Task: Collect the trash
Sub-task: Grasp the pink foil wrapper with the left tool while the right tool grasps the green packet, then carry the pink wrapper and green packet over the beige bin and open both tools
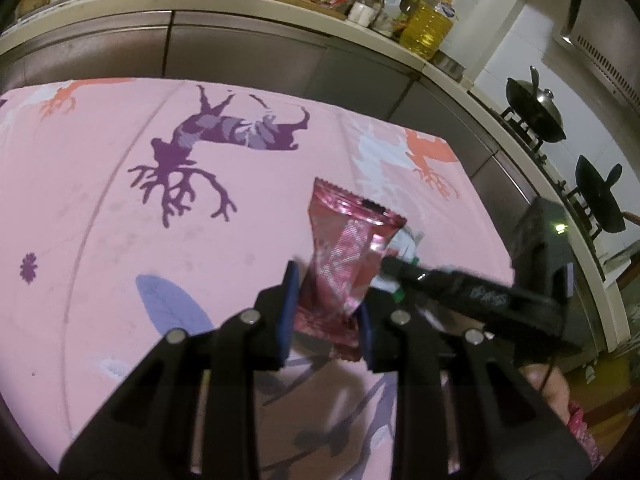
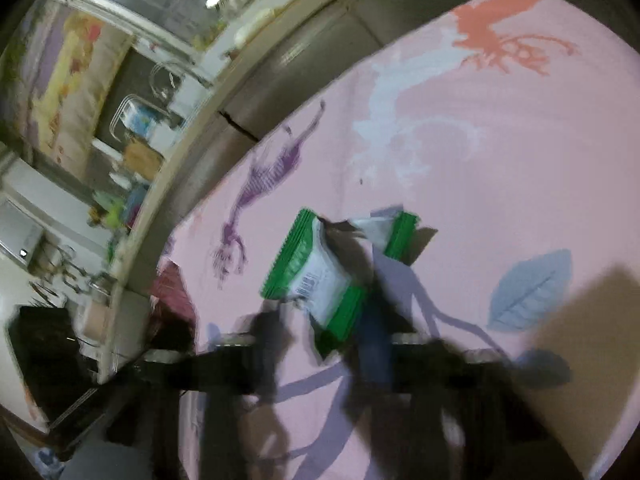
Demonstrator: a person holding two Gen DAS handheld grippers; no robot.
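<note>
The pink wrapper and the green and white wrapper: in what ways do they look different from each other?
The pink wrapper is shiny pink-red with white print; the green and white wrapper is white with green ends and a barcode. The pink wrapper sits in the left claw and looks crumpled and pinched; the green and white wrapper sits in the right claw, looks fuller, and is torn at its top. Both are small snack packets with zigzag edges, above the pink cloth.

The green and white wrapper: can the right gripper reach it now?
Probably yes. The right gripper looks already shut on the green and white wrapper, with nothing between them, though blur hides the contact.
</note>
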